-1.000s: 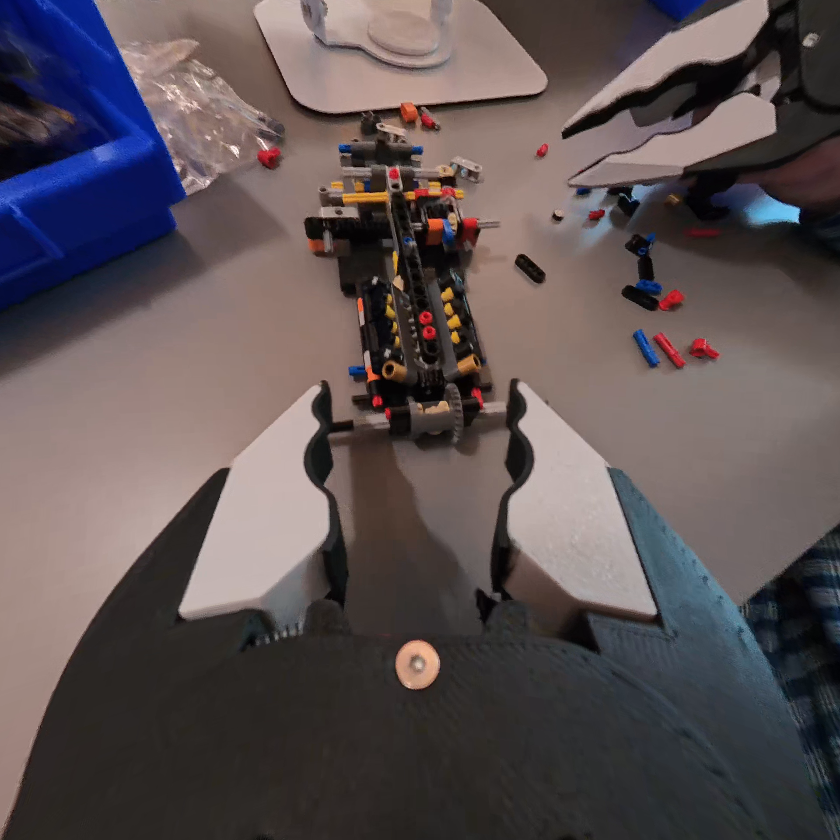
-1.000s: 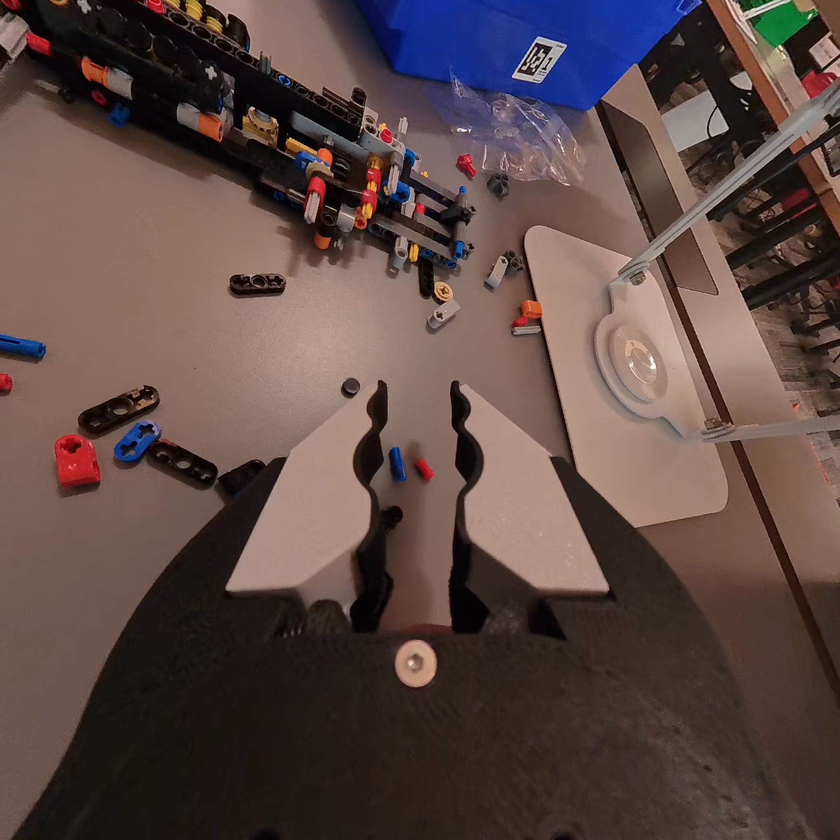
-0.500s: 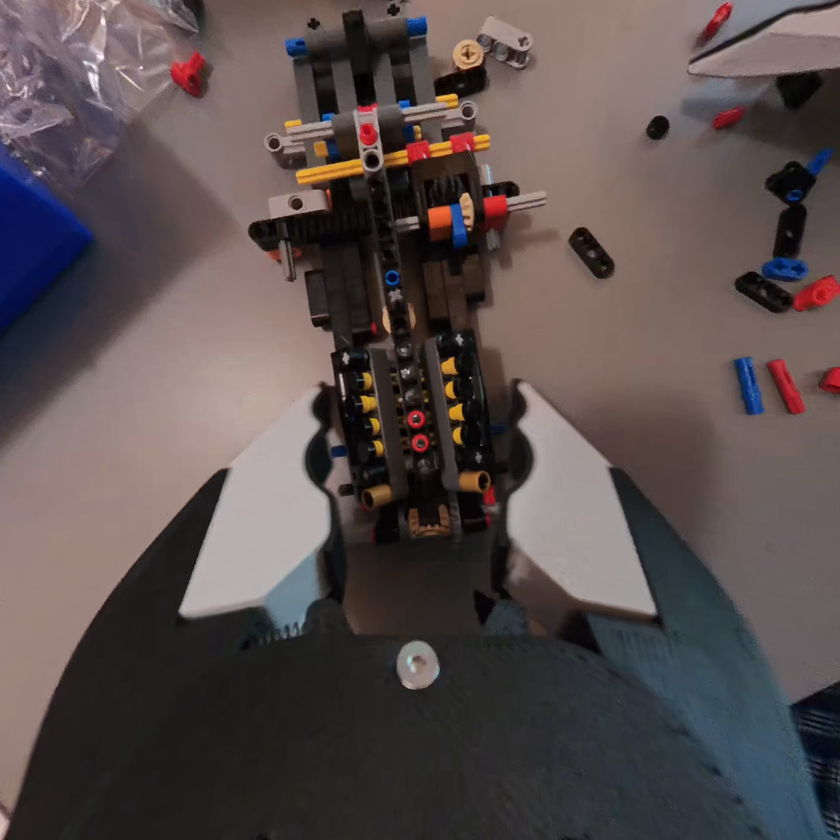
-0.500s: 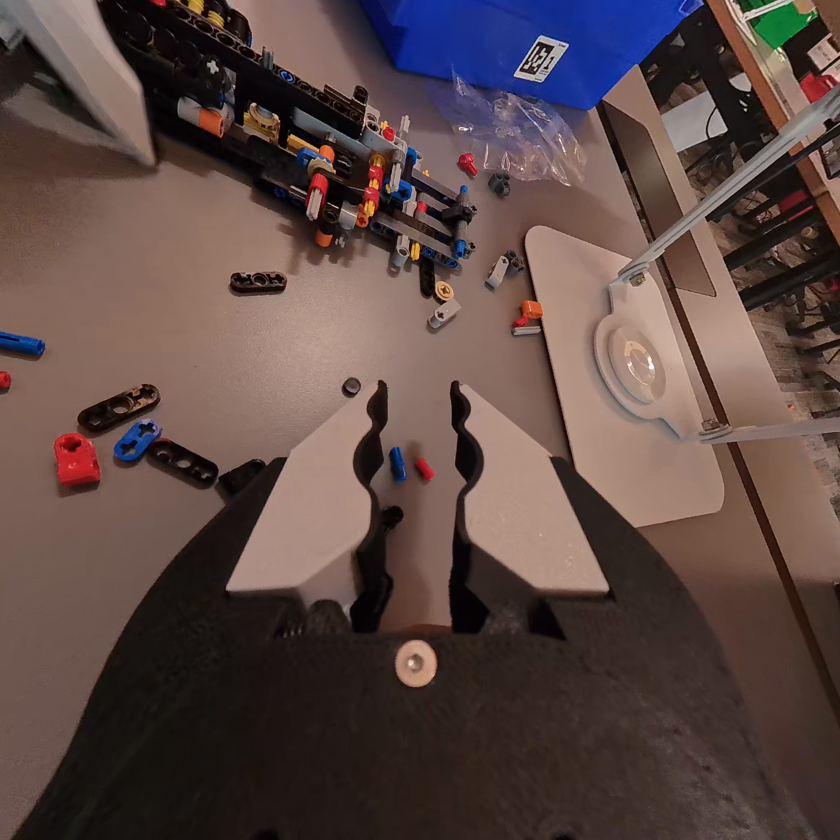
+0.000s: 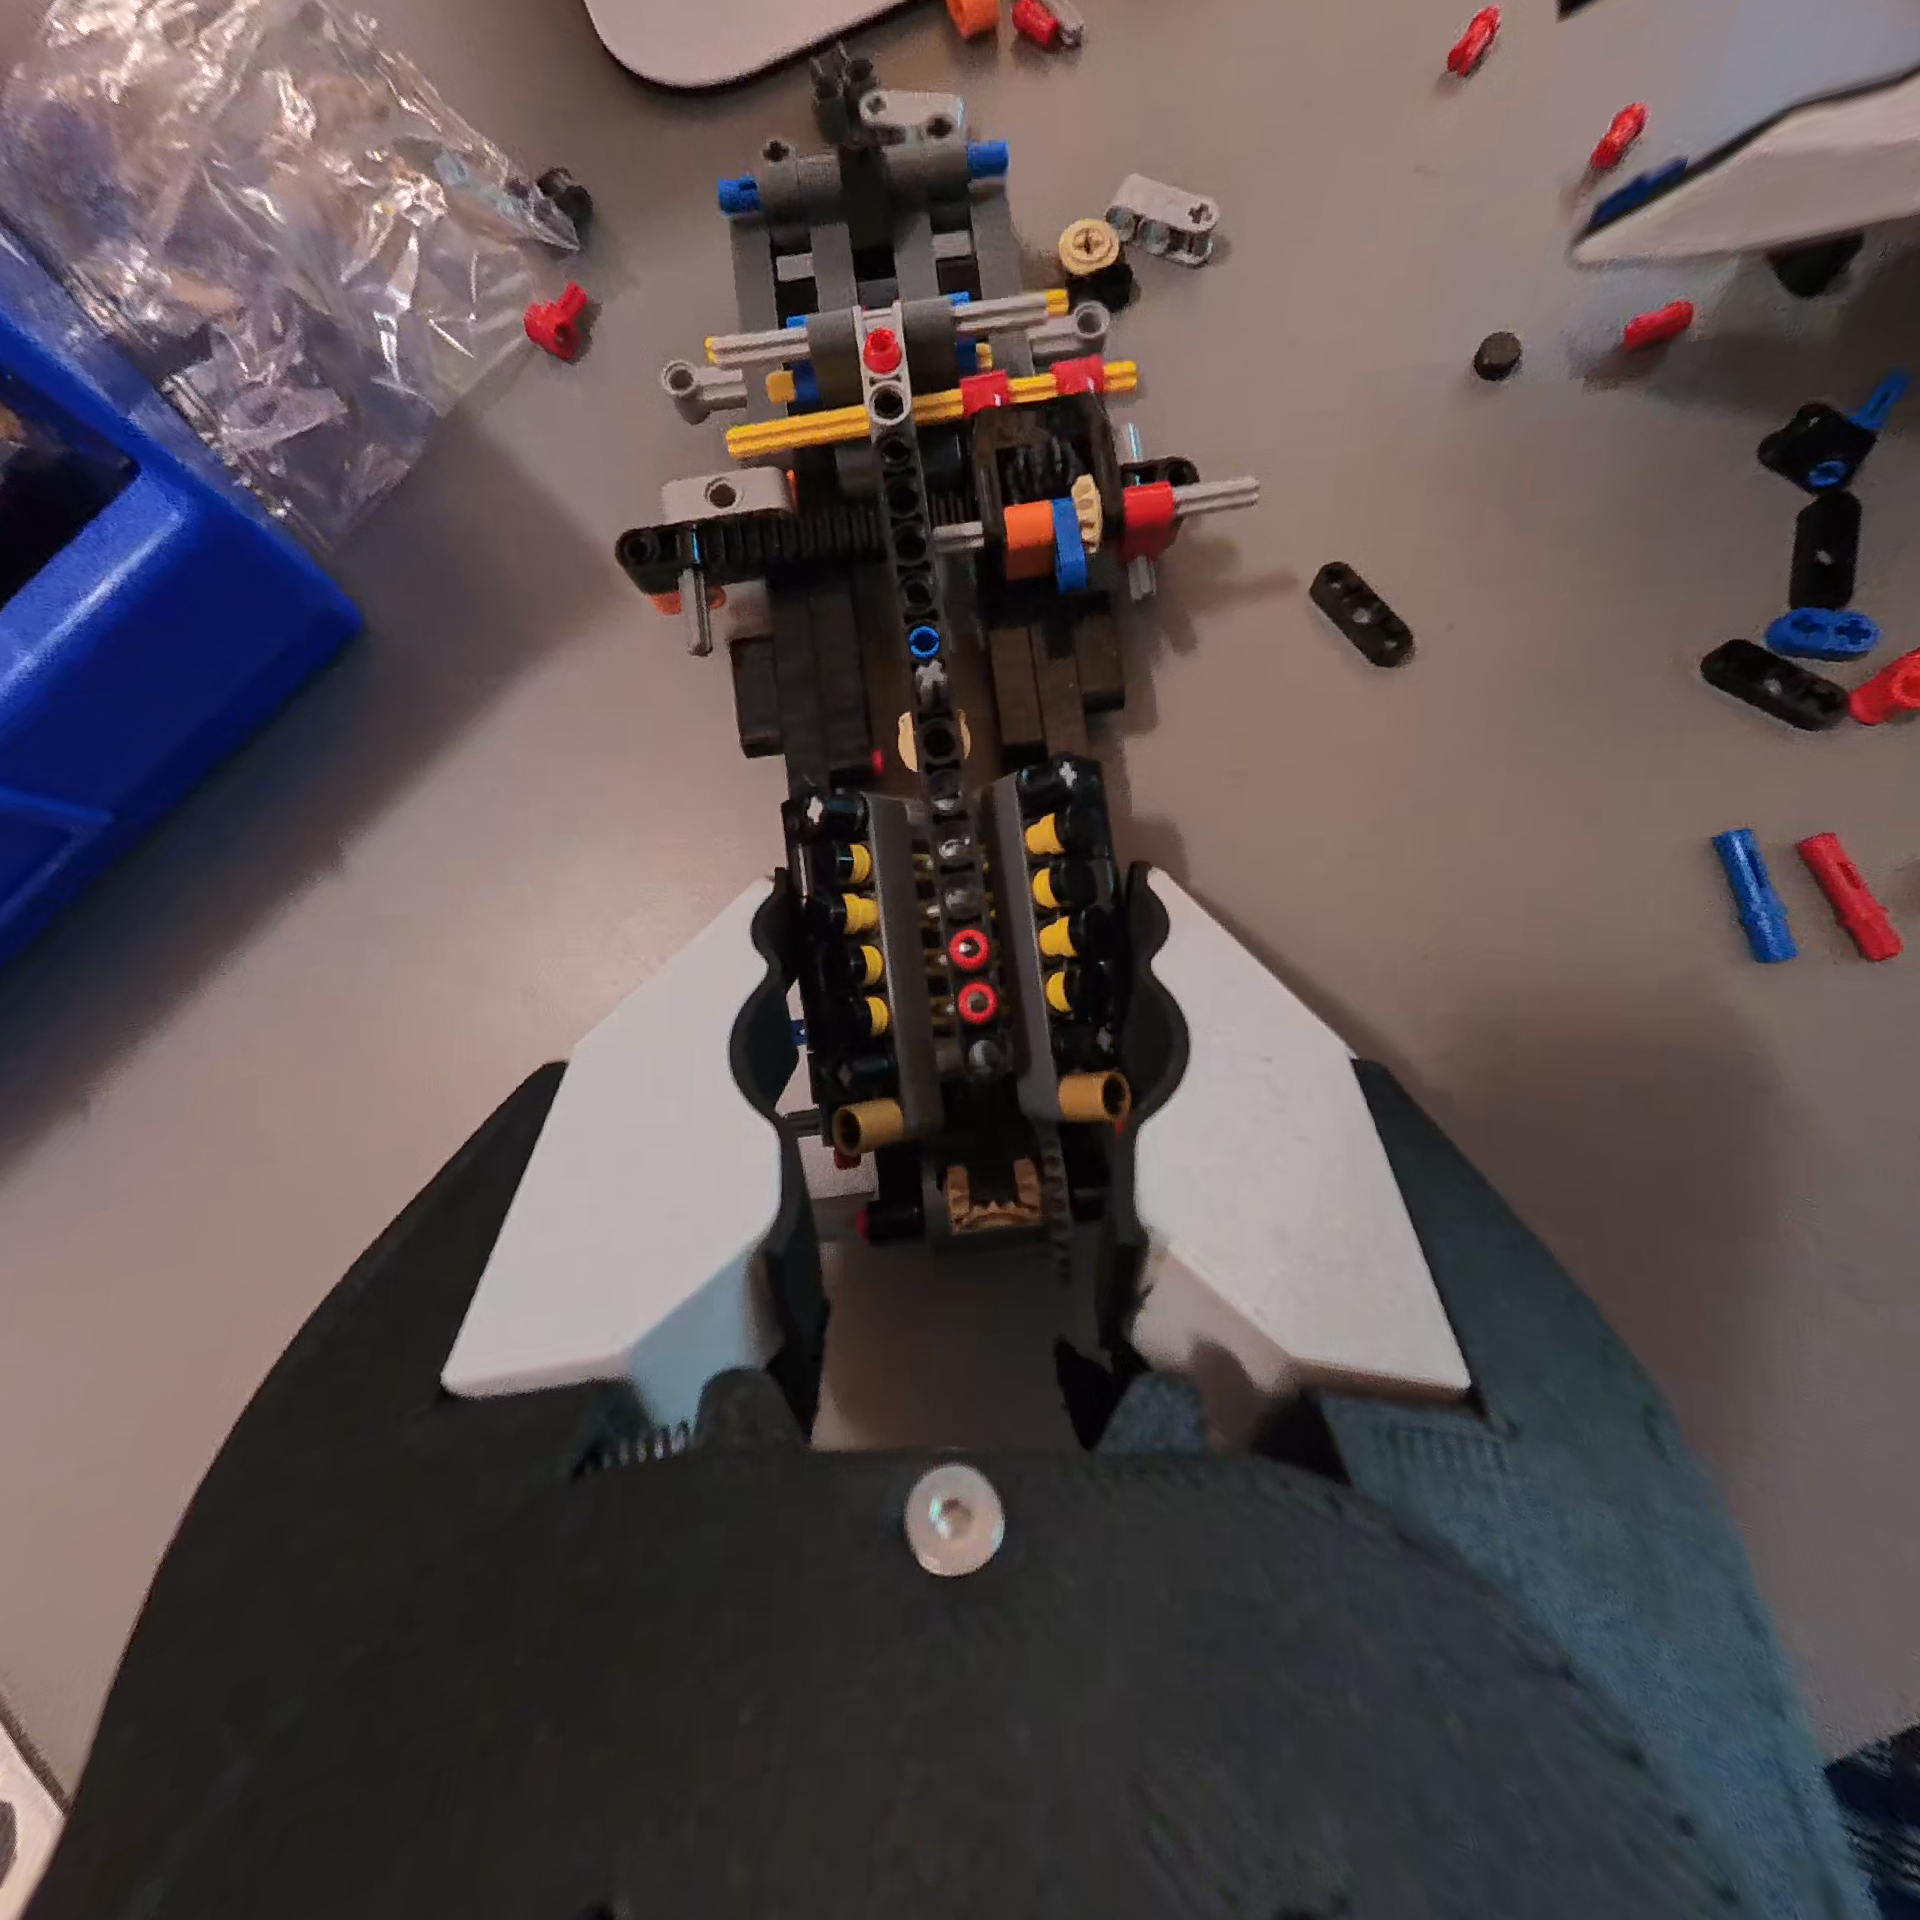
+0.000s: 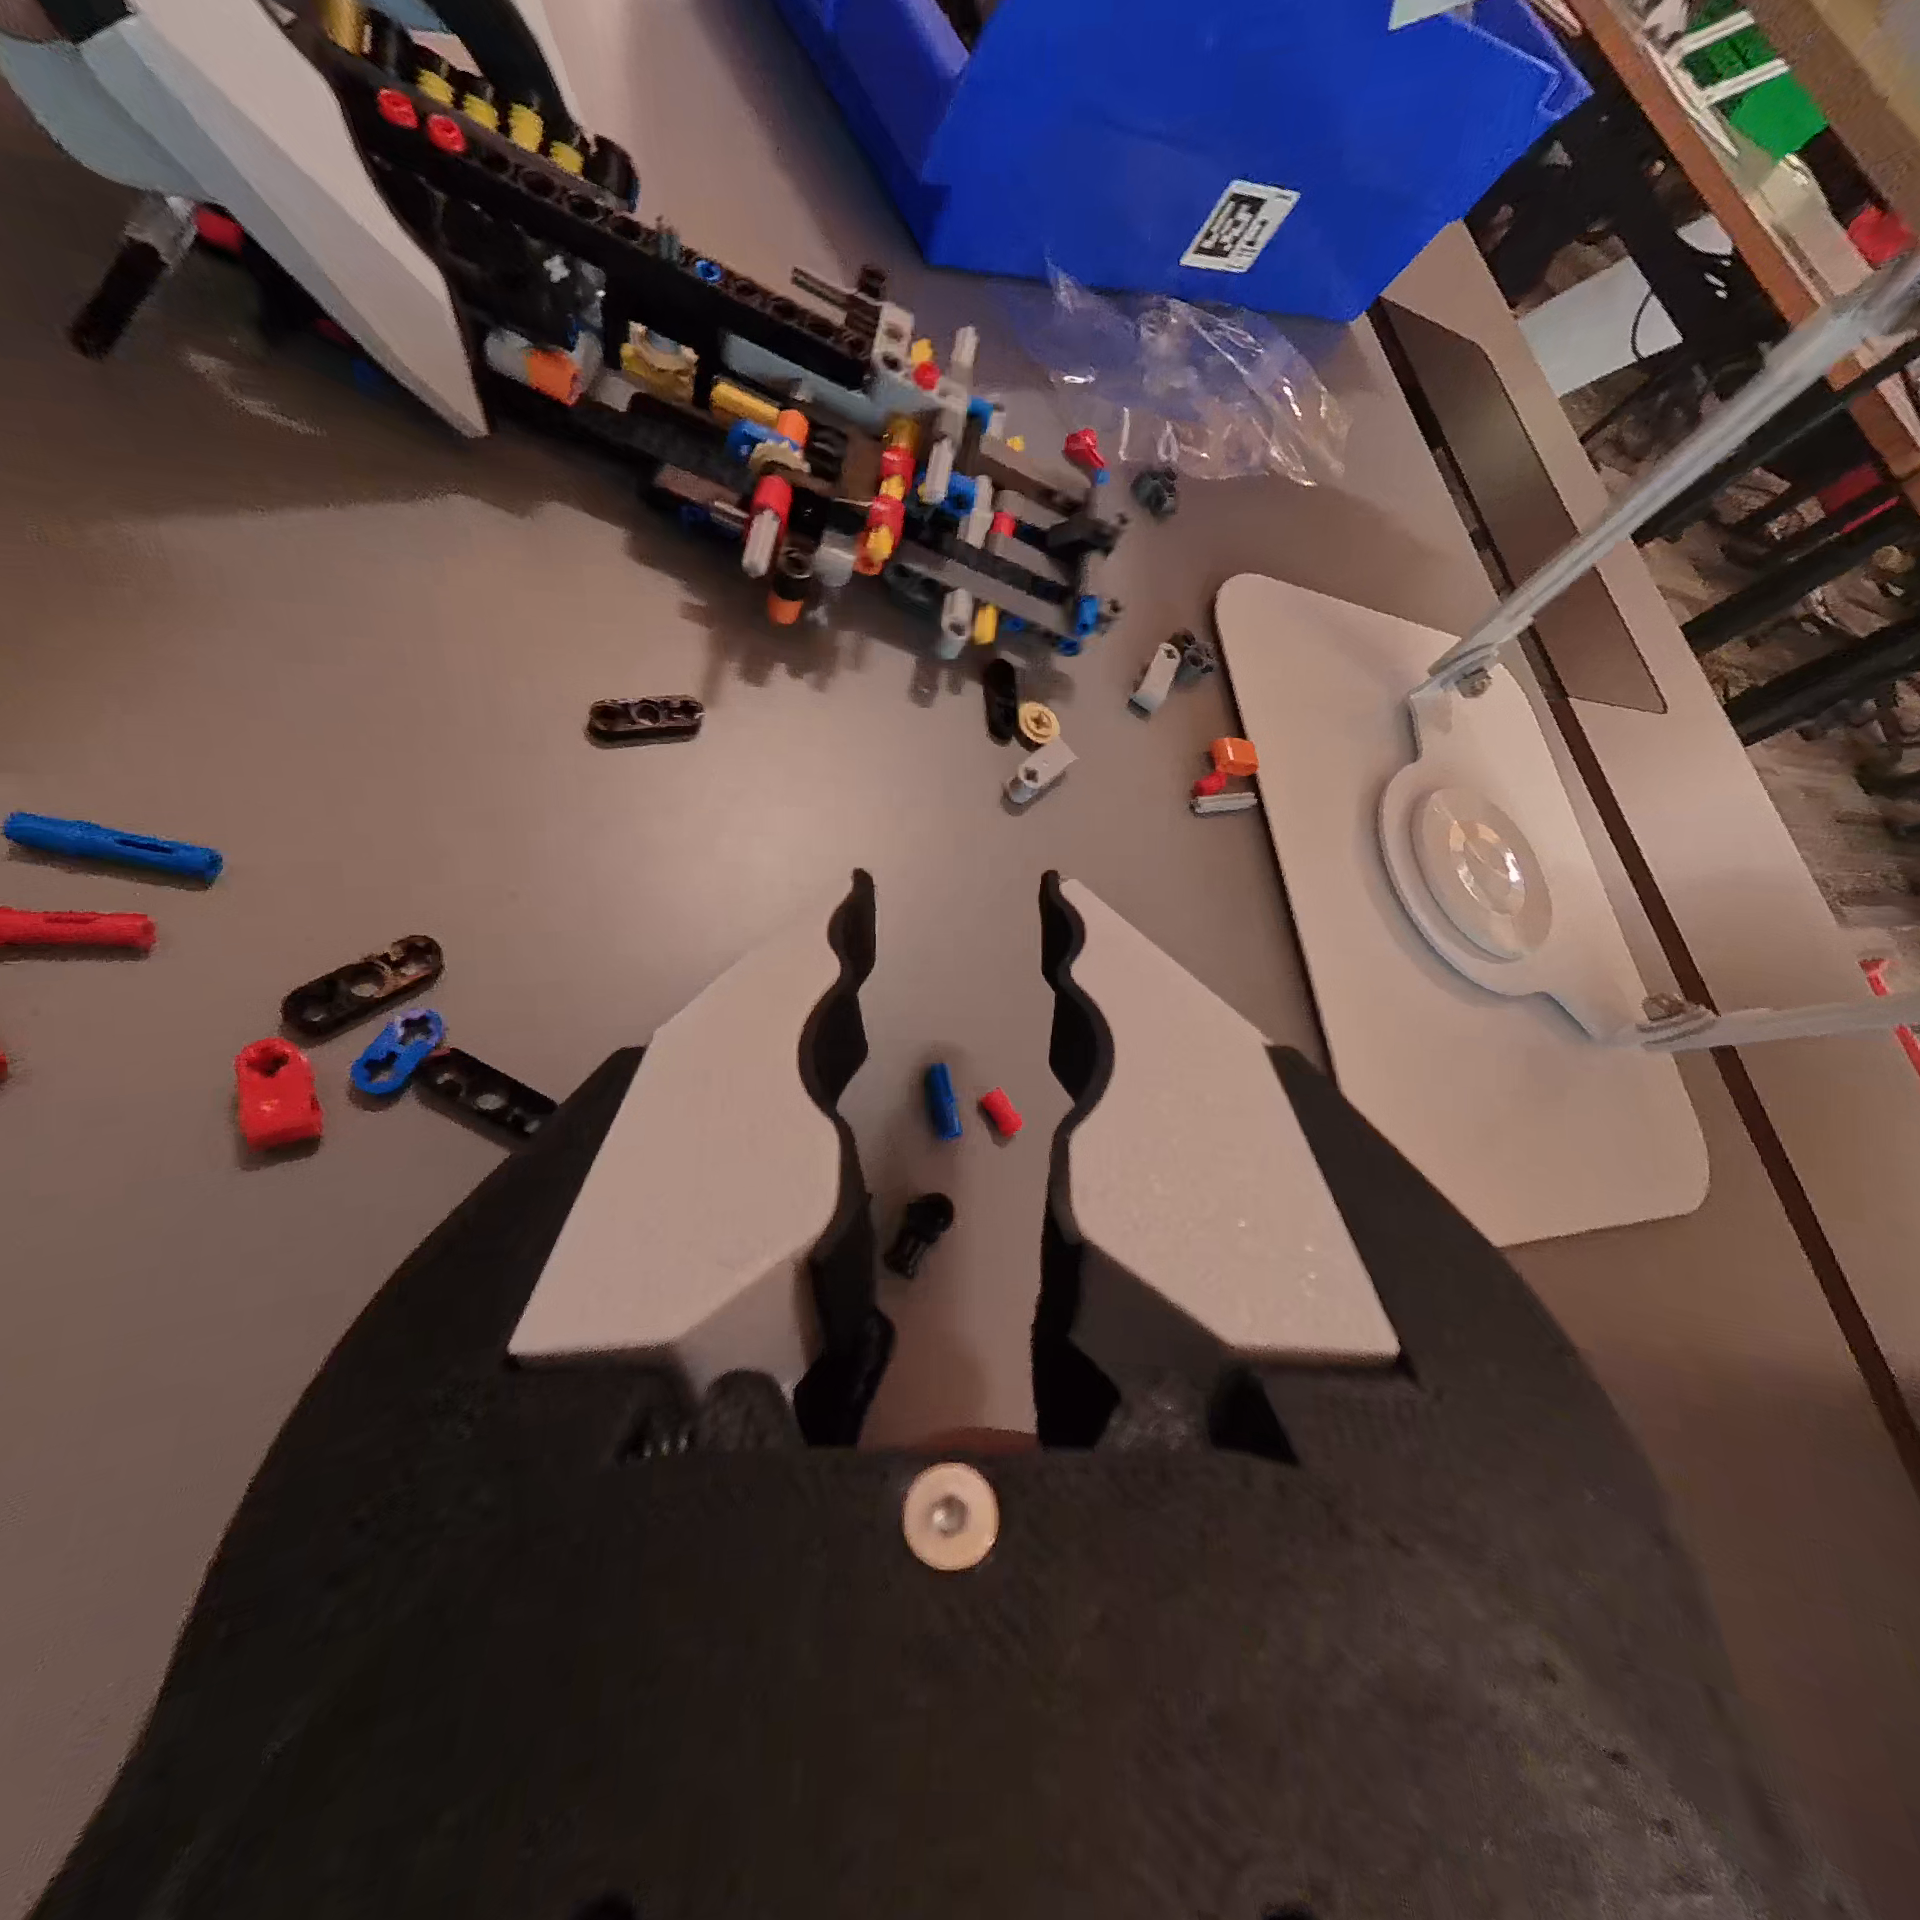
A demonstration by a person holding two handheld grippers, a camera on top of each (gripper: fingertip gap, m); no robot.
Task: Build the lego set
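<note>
Clearly the build is well under way but far from finished: a long lego chassis (image 5: pixel 925 644) lies flat on the grey surface (image 5: pixel 416 790), already carrying rows of yellow and black pins, red and blue connectors, a yellow axle across its far half and an orange-and-blue gear cluster on one side. The left gripper (image 5: pixel 951 894) has its jaws closed in on the near end of that chassis, one white finger against each flank of the block with the yellow pins, so it reads as pinching the model to steady or lift it; whether it presses firmly I cannot tell. Many pieces remain unused around the chassis: a short black beam (image 5: pixel 1361 613) just beside its gear side, a blue pin (image 5: pixel 1751 896) and a red pin (image 5: pixel 1849 896) further out on that same side, a cluster of black, blue and red connectors beyond them, and a red connector (image 5: pixel 556 320) on the opposite side near a crumpled clear bag (image 5: pixel 270 260) and a blue bin (image 5: pixel 135 644). The right gripper (image 6: pixel 948 894) hovers well apart from the chassis with its jaws spread and nothing between the pads; below it lie a small blue pin (image 6: pixel 940 1101), a small red pin (image 6: pixel 1000 1110) and a black pin (image 6: pixel 920 1231). Judging by that, the next step is probably picking one of these to add, with much assembly still ahead.
</note>
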